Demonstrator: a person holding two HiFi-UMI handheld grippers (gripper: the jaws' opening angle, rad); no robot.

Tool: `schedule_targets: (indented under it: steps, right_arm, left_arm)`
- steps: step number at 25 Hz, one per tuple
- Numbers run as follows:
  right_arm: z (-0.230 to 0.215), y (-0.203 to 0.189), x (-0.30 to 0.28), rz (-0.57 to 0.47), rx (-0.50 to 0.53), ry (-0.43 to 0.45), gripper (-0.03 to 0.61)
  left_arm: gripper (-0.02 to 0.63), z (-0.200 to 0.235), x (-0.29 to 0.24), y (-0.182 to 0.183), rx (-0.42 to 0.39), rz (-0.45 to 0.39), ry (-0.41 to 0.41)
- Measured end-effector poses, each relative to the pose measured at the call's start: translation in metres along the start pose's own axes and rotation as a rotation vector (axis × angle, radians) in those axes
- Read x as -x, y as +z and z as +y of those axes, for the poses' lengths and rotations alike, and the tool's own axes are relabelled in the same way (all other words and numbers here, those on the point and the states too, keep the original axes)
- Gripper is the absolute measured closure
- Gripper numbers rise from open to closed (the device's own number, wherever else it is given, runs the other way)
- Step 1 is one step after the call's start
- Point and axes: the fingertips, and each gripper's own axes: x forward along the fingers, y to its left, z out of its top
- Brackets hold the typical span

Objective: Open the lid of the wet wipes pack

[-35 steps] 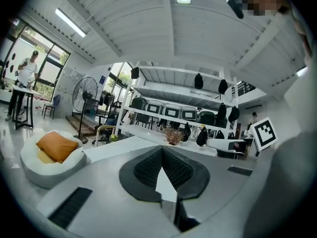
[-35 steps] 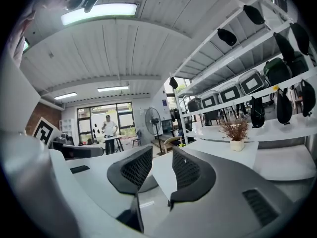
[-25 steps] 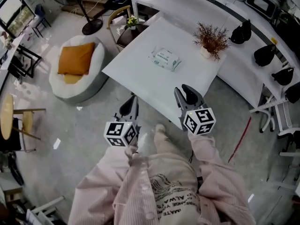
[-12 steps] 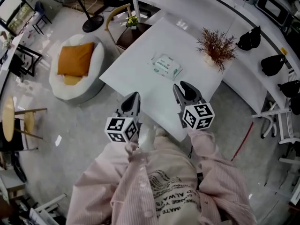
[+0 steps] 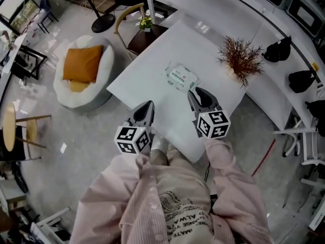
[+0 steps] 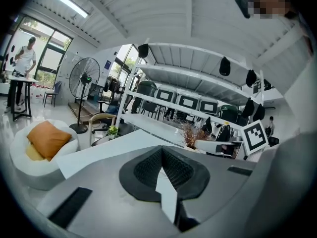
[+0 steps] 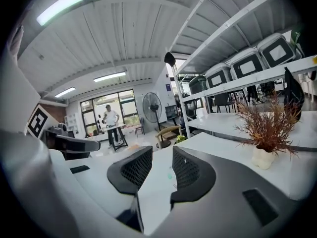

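The wet wipes pack [image 5: 181, 77], white with green print, lies flat on the white table [image 5: 152, 70], with its lid side up. Both grippers hover short of it at the table's near edge. My left gripper [image 5: 146, 107] is to the pack's lower left; in the left gripper view [image 6: 161, 150] its ribbed black pads meet at the tips with nothing between them. My right gripper [image 5: 199, 96] is just below the pack and closest to it; in the right gripper view [image 7: 162, 157] a narrow gap shows between its pads [image 7: 134, 168], and it holds nothing.
A potted dry plant [image 5: 240, 58] stands at the table's right corner. A white beanbag with an orange cushion [image 5: 83, 64] sits on the floor to the left. A small dark side table with a yellow flower [image 5: 145, 23] is behind the table. White benches with black bags [image 5: 279, 49] run along the right.
The person has stepped toward the table. Both grippers have moved forward, and the gap between the right gripper and the wipes pack has shrunk. Jaw states look unchanged.
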Motion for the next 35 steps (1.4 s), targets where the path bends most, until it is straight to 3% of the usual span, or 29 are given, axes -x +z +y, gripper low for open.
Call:
schedule_targets:
  steps: [9,21,35]
  right_arm:
    - [-0.02,-0.012,-0.056,0.068,0.105,0.005,0.463]
    - [-0.033,-0.063,-0.137,0.215,0.285,0.062,0.463]
    - [-0.036,-0.105,-0.17,0.362,0.469,0.145,0.463]
  left_arm:
    - [0.617,0.021,-0.048,-0.018,0.055,0.066,-0.021]
    - [0.617,0.059,-0.123,-0.057,0.136,0.152,-0.053]
    - [0.617,0.072,-0.167,-0.094,0.204,0.23,-0.107]
